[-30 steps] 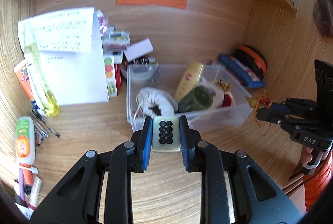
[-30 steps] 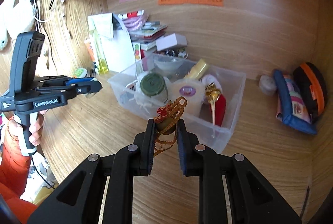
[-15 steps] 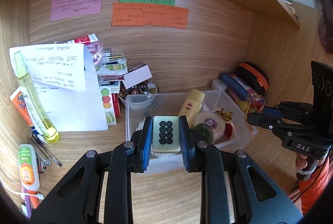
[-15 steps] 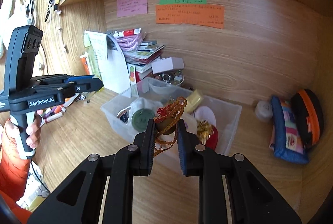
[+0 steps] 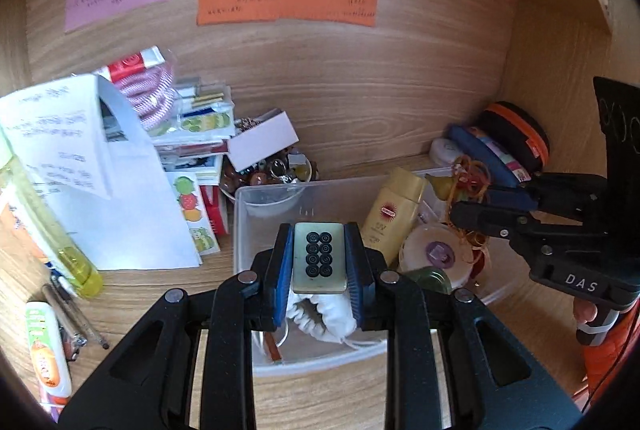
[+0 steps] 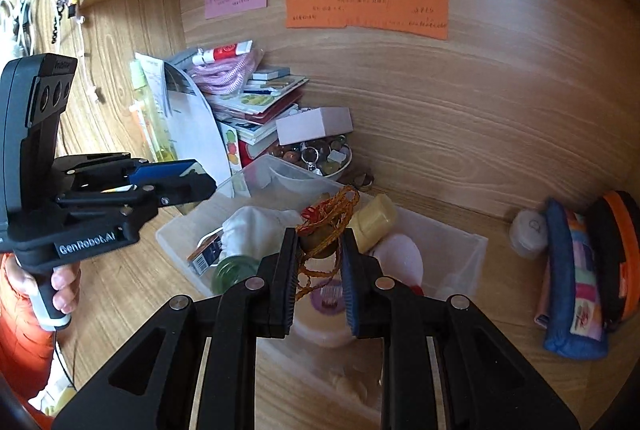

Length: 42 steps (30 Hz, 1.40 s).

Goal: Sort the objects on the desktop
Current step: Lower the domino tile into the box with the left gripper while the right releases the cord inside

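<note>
The clear plastic bin sits below both my grippers. My left gripper clamps a mahjong tile above it; my right gripper pinches a small gourd charm with orange cord.

Clear bin crowded — bare desk open behind, pouches blocking right.
</note>
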Tool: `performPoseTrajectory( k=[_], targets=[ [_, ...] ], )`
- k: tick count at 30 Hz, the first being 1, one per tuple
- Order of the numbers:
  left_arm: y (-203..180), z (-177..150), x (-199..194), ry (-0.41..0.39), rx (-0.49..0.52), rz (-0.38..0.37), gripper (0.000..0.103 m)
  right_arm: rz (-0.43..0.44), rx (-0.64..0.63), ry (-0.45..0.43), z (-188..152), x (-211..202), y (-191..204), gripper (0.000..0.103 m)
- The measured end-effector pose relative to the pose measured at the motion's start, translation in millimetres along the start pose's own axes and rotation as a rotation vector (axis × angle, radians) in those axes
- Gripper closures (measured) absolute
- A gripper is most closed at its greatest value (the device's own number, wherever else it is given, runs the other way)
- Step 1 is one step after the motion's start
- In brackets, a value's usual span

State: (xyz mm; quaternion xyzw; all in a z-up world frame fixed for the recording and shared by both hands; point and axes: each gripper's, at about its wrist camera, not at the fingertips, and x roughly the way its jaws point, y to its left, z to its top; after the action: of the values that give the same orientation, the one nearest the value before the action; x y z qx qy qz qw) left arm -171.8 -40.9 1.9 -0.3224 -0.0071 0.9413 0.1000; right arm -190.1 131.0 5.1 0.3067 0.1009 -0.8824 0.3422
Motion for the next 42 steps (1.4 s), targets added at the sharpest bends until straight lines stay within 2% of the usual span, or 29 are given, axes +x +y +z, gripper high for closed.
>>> performPoseTrajectory(
  k=[5,12,15,25,29,36,38,42],
  targets=[
    [5.0,0.6,21.2,0.030,-0.011,-0.003,0.079,0.005,-0.004,0.024,5.0,17.9,-2.3,0.085],
    [8.3,-7.3,44.9,0.088,-0.020,-0.017,0.079,0.033,0.029,0.063,-4.4,43.8,-10.6,0.085],
    [4.2,-10.0,52.8,0.107,0.000,0.004,0.079,0.035,0.041,0.082,-9.0,52.4,-15.2,0.085],
    [-0.3,-13.6,62.6,0.119,0.013,0.059,0.078,0.014,0.035,0.061,-10.1,57.3,-11.5,0.083],
    [3.8,-13.7,59.3,0.112,-0.002,0.062,0.069,0.035,0.040,0.058,-10.9,57.0,-11.1,0.069],
    [16.5,-11.3,52.0,0.102,-0.076,0.001,0.049,0.029,0.048,0.038,-10.7,51.3,-12.4,0.063],
    [16.9,-10.7,49.2,0.098,-0.089,-0.021,0.044,0.018,0.047,0.027,-9.7,48.4,-12.4,0.057],
    [12.1,-7.8,42.5,0.079,-0.076,-0.025,0.041,-0.025,0.034,0.013,-7.4,42.2,-11.7,0.051]
  ],
)
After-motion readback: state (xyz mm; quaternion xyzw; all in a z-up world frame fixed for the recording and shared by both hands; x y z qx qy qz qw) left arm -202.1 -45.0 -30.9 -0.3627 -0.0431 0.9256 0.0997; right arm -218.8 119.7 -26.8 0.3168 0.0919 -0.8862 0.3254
